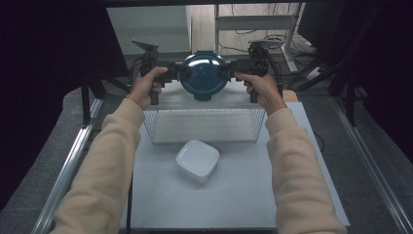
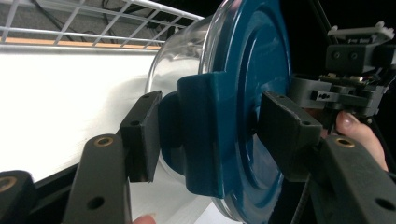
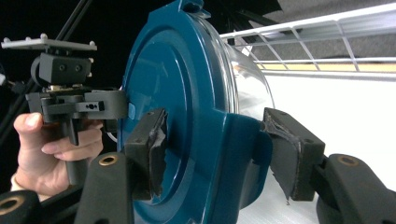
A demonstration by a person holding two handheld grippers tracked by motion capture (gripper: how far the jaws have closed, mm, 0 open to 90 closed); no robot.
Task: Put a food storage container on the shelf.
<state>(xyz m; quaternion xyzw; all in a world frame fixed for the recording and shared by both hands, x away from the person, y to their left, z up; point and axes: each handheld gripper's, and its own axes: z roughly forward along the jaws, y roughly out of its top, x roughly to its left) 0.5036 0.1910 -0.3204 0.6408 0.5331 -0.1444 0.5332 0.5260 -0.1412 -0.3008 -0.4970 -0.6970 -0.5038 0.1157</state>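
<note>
I hold a round glass container with a blue lid (image 1: 204, 74) in the air just above the far edge of the wire basket (image 1: 204, 126), one tong on each side of it. My left gripper (image 1: 171, 71) is clamped on the lid's blue side latch (image 2: 201, 135), one pad behind the latch and the other on the lid's face. My right gripper (image 1: 234, 68) grips the opposite latch (image 3: 243, 154) the same way (its pads look worn and torn at the edges). The lid faces up towards me, the clear glass body below it. The basket sits on a white mat (image 1: 234, 195), and a white square dish (image 1: 197, 160) lies on the mat just in front of the basket, nearer me.
</note>
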